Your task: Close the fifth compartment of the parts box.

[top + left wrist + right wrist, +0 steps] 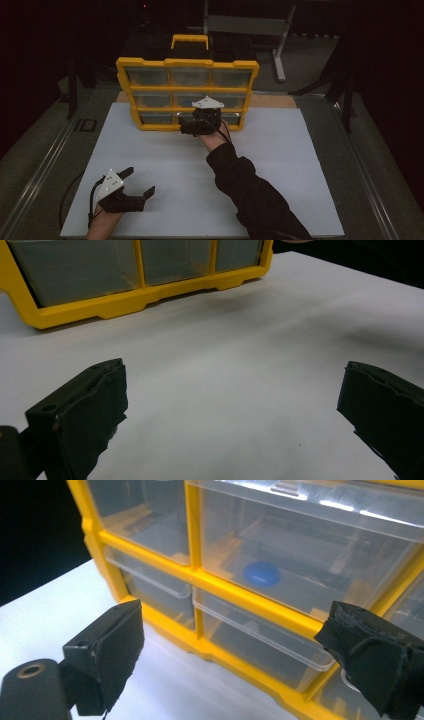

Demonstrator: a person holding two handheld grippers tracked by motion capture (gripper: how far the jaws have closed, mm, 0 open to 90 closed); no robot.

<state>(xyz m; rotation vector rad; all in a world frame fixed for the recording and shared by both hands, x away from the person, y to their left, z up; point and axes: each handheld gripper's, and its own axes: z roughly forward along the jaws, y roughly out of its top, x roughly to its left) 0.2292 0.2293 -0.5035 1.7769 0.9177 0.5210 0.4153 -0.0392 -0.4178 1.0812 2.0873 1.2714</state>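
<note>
Right tool [230, 655], released, faces the yellow drawer cabinet [187, 63] at 12 o'clock; left tool [137, 185], released, rests on the counter [280, 165] at 7 o'clock.

Room was dark, walls lost in shadow. White counter [280, 165] sat within a grey metal-railed surround [35, 165]. Grey metal stand [250, 25] stood behind, dimly lit.
</note>
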